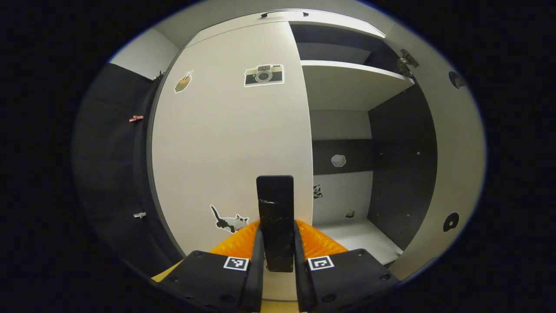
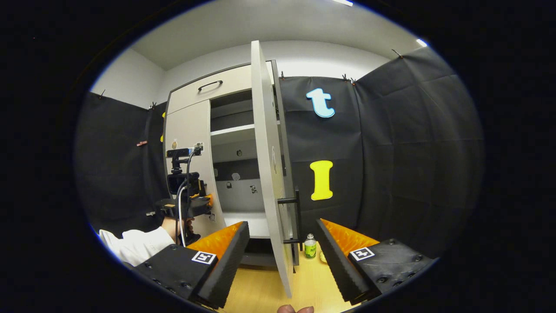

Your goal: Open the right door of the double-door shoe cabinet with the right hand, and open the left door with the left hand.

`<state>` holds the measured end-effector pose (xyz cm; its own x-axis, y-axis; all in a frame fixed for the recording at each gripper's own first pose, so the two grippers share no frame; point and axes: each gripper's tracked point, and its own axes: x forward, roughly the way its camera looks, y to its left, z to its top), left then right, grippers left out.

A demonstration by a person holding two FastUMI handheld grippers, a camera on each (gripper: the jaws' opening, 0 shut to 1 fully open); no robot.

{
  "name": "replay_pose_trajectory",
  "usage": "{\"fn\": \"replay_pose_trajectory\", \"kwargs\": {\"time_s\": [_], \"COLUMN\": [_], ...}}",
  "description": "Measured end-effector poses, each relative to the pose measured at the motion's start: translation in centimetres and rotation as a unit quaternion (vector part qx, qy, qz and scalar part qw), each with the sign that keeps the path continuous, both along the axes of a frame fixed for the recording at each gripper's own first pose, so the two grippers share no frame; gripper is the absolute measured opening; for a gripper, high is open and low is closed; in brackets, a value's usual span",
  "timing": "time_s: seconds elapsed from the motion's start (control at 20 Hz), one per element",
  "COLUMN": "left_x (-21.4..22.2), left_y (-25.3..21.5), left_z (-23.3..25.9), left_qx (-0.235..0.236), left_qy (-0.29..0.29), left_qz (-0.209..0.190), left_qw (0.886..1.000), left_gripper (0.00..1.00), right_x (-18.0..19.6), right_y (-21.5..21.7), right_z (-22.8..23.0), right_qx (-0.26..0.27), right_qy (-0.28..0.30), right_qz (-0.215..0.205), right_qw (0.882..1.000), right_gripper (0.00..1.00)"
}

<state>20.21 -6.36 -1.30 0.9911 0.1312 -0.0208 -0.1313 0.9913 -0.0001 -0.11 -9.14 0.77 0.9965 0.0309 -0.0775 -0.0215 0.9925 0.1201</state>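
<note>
A: In front of the shoe cabinet point(image 2: 204, 130), where do the two doors stand?

B: The right door point(image 2: 267, 174) is swung wide, edge-on in the right gripper view, with its dark bar handle point(image 2: 294, 217) facing the booth wall. The left door point(image 1: 230, 139) is closed, flush with the cabinet front, and carries a camera sticker point(image 1: 263, 75) and a cat sticker point(image 1: 229, 221).

A: And the left claw point(image 1: 278, 243)?

B: In the left gripper view its fingers are pressed against both sides of the left door's handle point(image 1: 275, 217), a dark upright bar near the door's inner edge. The claw is pinching that handle. From the right gripper view the same claw point(image 2: 204, 203) shows farther off against the left door, held by a hand point(image 2: 171, 224) in a white sleeve point(image 2: 134, 245).

A: The right claw point(image 2: 282, 248)?

B: Spread wide, with nothing between the fingers. It sits near the open right door's lower edge, the door passing between the two fingers in the view, though whether either one touches it cannot be told.

A: What lies inside?

B: A white shelf point(image 1: 352, 82) crosses the open right half, with dark side walls and a pale back panel below it.

A: Anything on the floor?

B: A small green-labelled bottle point(image 2: 309, 246) stands on the wooden floor point(image 2: 265, 287) just beside the right door's handle.
</note>
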Motion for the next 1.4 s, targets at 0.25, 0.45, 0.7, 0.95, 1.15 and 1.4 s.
{"fn": "replay_pose_trajectory", "kwargs": {"time_s": [0.25,0.45,0.7,0.95,1.15,1.4], "left_x": [0.0,-0.6,-3.5,-8.9,-11.8,-13.9], "left_y": [0.0,0.0,0.4,2.7,4.6,6.3], "left_z": [-0.1,-0.3,-0.2,-0.6,-1.0,-1.1], "left_qx": [0.020,0.001,-0.003,-0.024,-0.034,-0.045], "left_qy": [0.012,0.012,0.017,0.013,0.020,0.017], "left_qz": [-0.001,-0.023,-0.051,-0.060,-0.078,-0.102], "left_qw": [1.000,1.000,0.999,0.998,0.996,0.994], "left_gripper": [0.25,0.20,0.17,0.16,0.15,0.15], "right_x": [0.1,0.2,-0.2,-0.3,0.1,0.0], "right_y": [-1.0,-1.2,0.0,1.0,2.0,4.3], "right_z": [0.1,0.1,0.3,0.6,0.8,1.3], "right_qx": [0.009,0.010,0.013,0.013,0.015,0.011], "right_qy": [-0.001,0.002,-0.003,-0.008,-0.009,-0.014], "right_qz": [0.004,0.010,0.021,0.028,0.029,0.033], "right_qw": [1.000,1.000,1.000,1.000,0.999,0.999], "right_gripper": [0.95,0.95,0.95,0.95,0.95,0.95]}}
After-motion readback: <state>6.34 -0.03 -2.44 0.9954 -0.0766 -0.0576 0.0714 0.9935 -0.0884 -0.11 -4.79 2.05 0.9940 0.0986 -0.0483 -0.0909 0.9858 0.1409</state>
